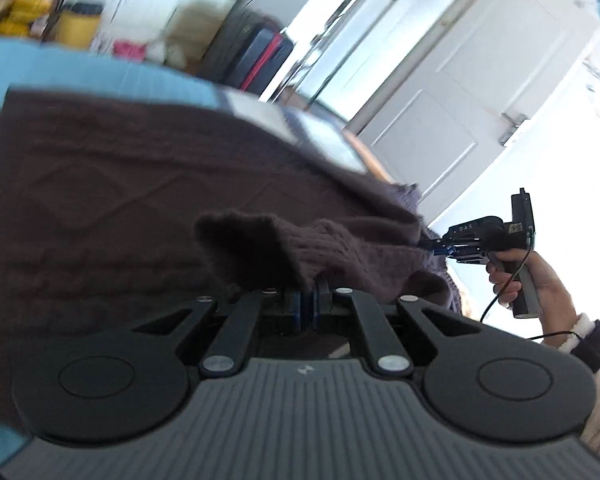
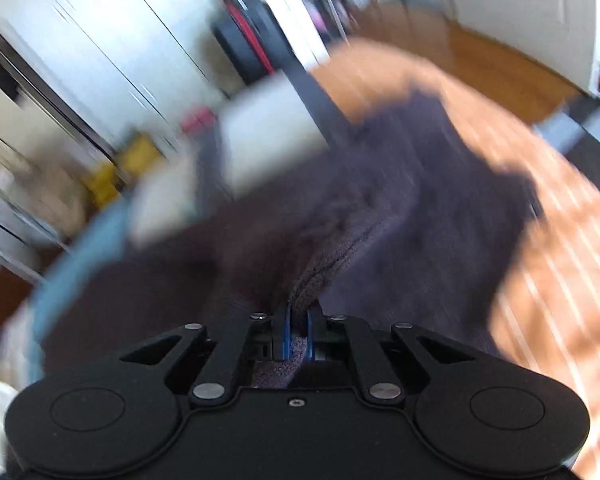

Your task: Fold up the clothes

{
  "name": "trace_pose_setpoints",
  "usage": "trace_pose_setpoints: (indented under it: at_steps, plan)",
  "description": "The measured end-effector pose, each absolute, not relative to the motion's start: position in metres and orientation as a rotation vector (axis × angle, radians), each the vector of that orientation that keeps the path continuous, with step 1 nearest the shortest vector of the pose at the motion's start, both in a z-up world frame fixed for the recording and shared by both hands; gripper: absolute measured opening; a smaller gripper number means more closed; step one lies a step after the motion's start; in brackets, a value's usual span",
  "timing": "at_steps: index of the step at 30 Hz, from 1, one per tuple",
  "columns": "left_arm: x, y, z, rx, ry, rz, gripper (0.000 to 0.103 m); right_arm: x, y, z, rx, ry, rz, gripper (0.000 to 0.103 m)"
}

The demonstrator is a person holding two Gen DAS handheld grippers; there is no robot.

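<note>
Left hand-held gripper (image 1: 307, 300) pinching brown sweater (image 1: 140, 200) cuff, right hand-held gripper (image 2: 296, 334) pinching its edge

Blue sheet (image 1: 80, 68) covers the surface, showing along the far left edge. Yellow container with dark lid (image 1: 78, 24) stands far left, more yellow items (image 1: 24, 16) beside it, something pink (image 1: 129, 50) just right of them. Dark suitcase with red stripe (image 1: 256, 56) leans against the far wall, centre. White panelled door (image 1: 460, 80) on the right, metal latch (image 1: 512, 128) at its edge. Tall window (image 1: 372, 28) between suitcase and door. White cupboard doors (image 2: 112, 40) far left in the right wrist view, wooden floor (image 2: 480, 52) far right, orange-brown surface (image 2: 548, 240) near right. Heavy motion blur throughout.
</note>
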State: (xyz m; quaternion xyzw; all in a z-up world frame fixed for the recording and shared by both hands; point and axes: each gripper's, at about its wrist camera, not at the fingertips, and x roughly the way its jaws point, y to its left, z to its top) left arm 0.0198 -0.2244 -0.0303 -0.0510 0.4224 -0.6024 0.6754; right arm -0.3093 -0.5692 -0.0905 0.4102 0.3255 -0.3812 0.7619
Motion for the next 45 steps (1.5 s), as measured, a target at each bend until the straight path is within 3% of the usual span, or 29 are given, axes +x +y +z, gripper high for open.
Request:
trace_pose_setpoints:
  at_steps: [2,4,5,8,10,16,19,24,29,36,45]
  plan:
    - [0.020,-0.223,-0.031,-0.109,0.961,-1.337,0.006,-0.311,-0.576,-0.091,0.901,0.712,-0.845,0.024]
    - [0.022,-0.220,-0.033,-0.117,0.976,-1.321,0.006,-0.321,-0.579,-0.086,0.932,0.641,-0.862,0.042]
    - [0.023,-0.218,-0.033,-0.122,0.983,-1.313,0.007,-0.326,-0.579,-0.085,0.952,0.608,-0.874,0.044]
    - [0.029,-0.215,-0.035,-0.168,1.008,-1.241,0.027,-0.334,-0.576,-0.078,0.938,0.552,-0.930,0.044]
    - [0.036,-0.211,-0.036,-0.207,1.021,-1.167,0.035,-0.333,-0.568,-0.067,0.850,0.526,-0.961,0.044]
    - [0.062,-0.190,-0.054,-0.341,1.058,-0.979,0.035,-0.312,-0.556,-0.049,0.754,0.382,-0.736,0.044]
    - [0.066,-0.198,-0.070,-0.371,1.137,-0.991,0.050,-0.274,-0.556,-0.050,0.632,0.491,-0.678,0.044]
    - [0.054,-0.218,-0.082,-0.374,1.219,-1.097,0.050,-0.240,-0.555,-0.063,0.488,0.638,-0.742,0.044]
    - [0.040,-0.228,-0.073,-0.253,1.165,-1.140,0.060,-0.244,-0.568,-0.068,0.515,0.644,-0.742,0.044]
    - [0.028,-0.240,-0.078,-0.169,1.247,-1.285,0.059,-0.246,-0.579,-0.073,0.593,0.634,-0.710,0.046]
    - [0.023,-0.258,-0.078,-0.084,1.180,-1.255,0.070,-0.196,-0.545,-0.089,0.210,0.831,-0.687,0.047]
